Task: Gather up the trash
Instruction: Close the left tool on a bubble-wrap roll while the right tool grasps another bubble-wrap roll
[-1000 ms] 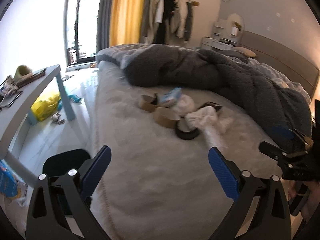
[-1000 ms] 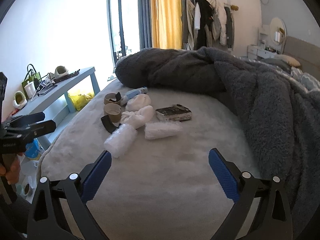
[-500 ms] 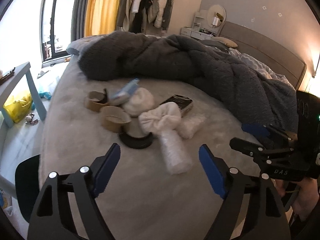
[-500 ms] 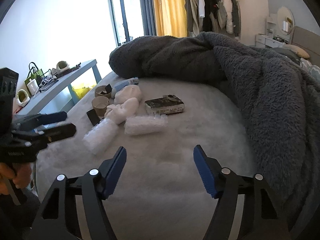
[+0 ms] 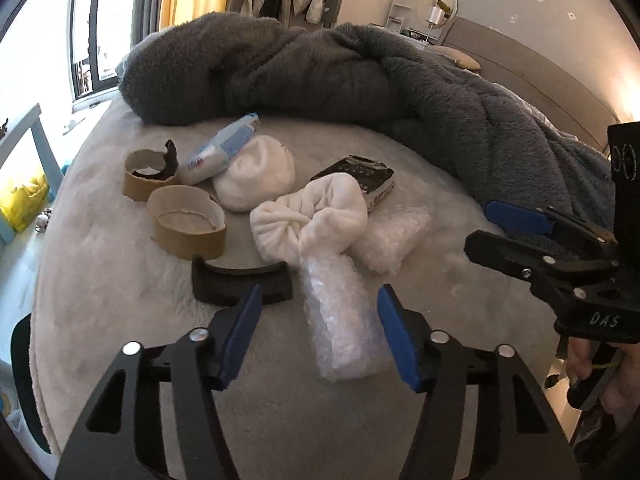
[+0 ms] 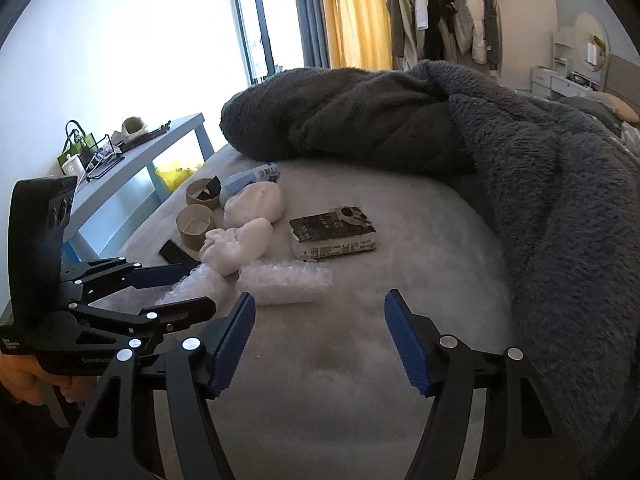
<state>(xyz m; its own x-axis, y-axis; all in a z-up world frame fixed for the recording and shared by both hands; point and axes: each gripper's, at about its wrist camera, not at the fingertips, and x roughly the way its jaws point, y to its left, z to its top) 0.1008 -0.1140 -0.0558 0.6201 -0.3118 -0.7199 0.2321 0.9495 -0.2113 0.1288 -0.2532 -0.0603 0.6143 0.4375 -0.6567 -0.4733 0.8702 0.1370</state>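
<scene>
Trash is heaped on the pale bed cover point(image 5: 120, 280): two cardboard rings point(image 5: 186, 222), a black strip point(image 5: 240, 282), white cloths point(image 5: 308, 220), a dark box point(image 6: 334, 232) and two bubble-wrap rolls. One bubble-wrap roll point(image 5: 342, 320) is flanked by the closing left gripper point(image 5: 320, 334), its pads not yet touching. The right gripper point(image 6: 320, 338) is held half spread, empty, near the other roll point(image 6: 284, 282).

Trash pile point(image 5: 280, 208) on bed point(image 5: 120, 280), blanket point(image 5: 320, 72) behind, bubble-wrap roll point(image 5: 340, 320) nearest, book point(image 6: 332, 232) right of pile
</scene>
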